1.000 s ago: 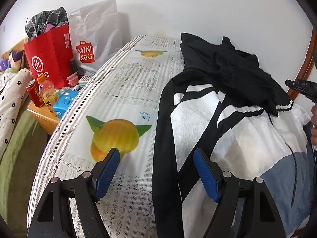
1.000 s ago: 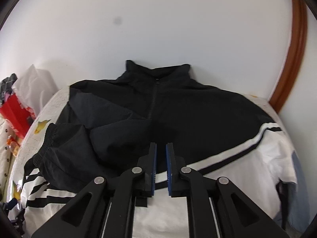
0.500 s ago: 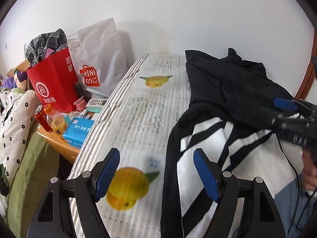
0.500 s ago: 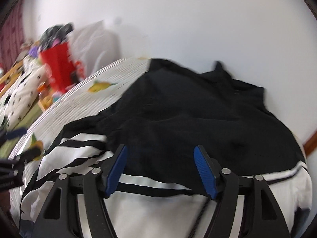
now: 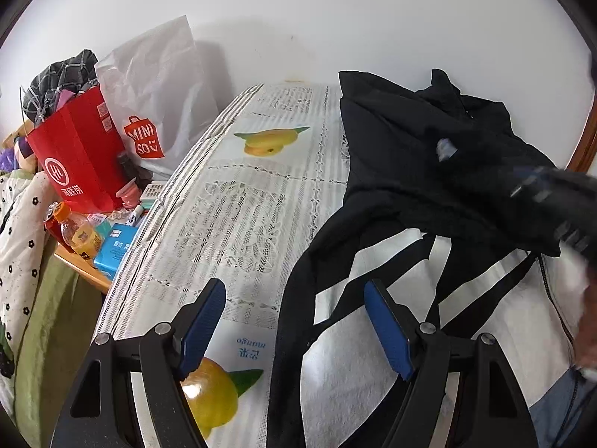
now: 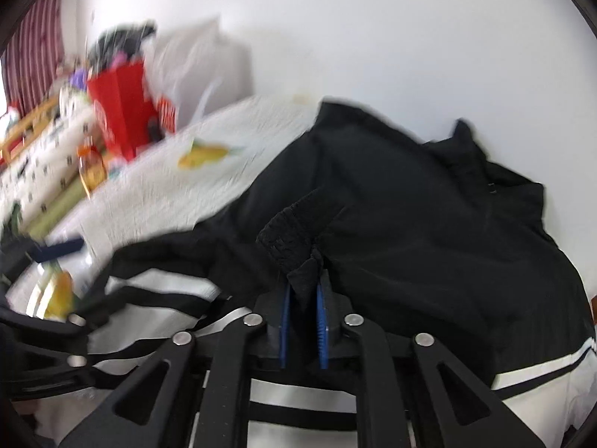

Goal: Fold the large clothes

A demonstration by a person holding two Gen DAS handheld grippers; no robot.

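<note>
A black and white jacket (image 5: 418, 186) lies spread on a table with a lace mango-print cloth (image 5: 242, 205). My left gripper (image 5: 294, 321) is open and empty, hovering over the jacket's folded left sleeve (image 5: 298, 298) at its black edge. My right gripper (image 6: 303, 313) is shut on the sleeve's black knit cuff (image 6: 294, 239), which sticks up between the blue pads. The right gripper shows blurred in the left wrist view (image 5: 537, 194), over the jacket's black chest. The jacket (image 6: 429, 224) fills the right wrist view.
A red shopping bag (image 5: 74, 156) and a white Miniso bag (image 5: 156, 112) stand left of the table. A drink bottle (image 5: 76, 229), a blue box (image 5: 113, 250) and small items sit on a low wooden stand. A white wall lies behind.
My right gripper has closed on the sleeve cuff and swung left over the black chest. My left gripper has drifted forward slightly and stays open.
</note>
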